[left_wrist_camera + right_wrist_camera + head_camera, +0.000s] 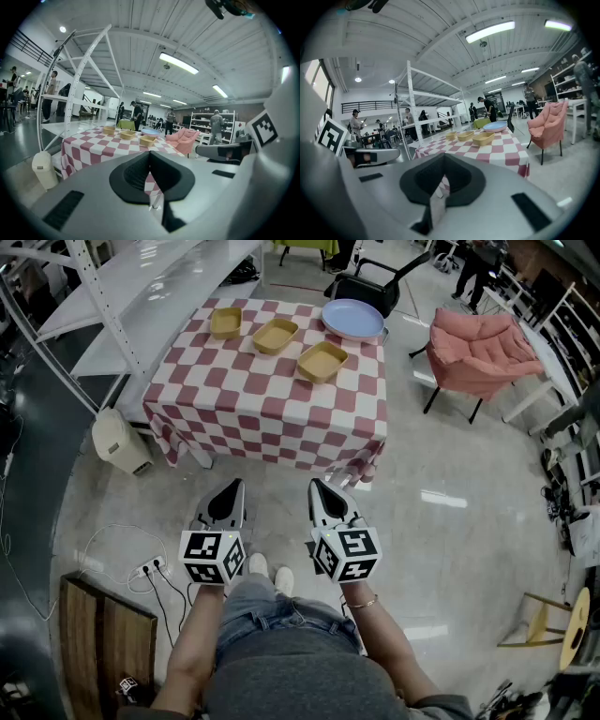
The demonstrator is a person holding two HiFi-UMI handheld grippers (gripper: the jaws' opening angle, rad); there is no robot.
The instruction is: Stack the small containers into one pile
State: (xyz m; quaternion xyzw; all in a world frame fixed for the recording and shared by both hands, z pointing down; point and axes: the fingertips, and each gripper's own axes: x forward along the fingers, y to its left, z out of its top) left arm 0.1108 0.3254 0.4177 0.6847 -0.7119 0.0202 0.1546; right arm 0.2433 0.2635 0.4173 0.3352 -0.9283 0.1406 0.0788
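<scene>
Standing well back from the red-and-white checkered table (262, 404), left gripper (231, 493) and right gripper (321, 491) both pinched together, empty. The three shallow yellow plastic containers (276, 336) sit apart in a row on it. I'd step close first, then spread the jaws over a rim.

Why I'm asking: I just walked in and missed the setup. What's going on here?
A person stands on the floor a little back from the checked table, holding the left gripper and the right gripper out in front. Both are shut and empty. Three small yellow containers sit apart in a row on the table, with a blue plate next to them. None is stacked on another, so the piling has not started.
</scene>
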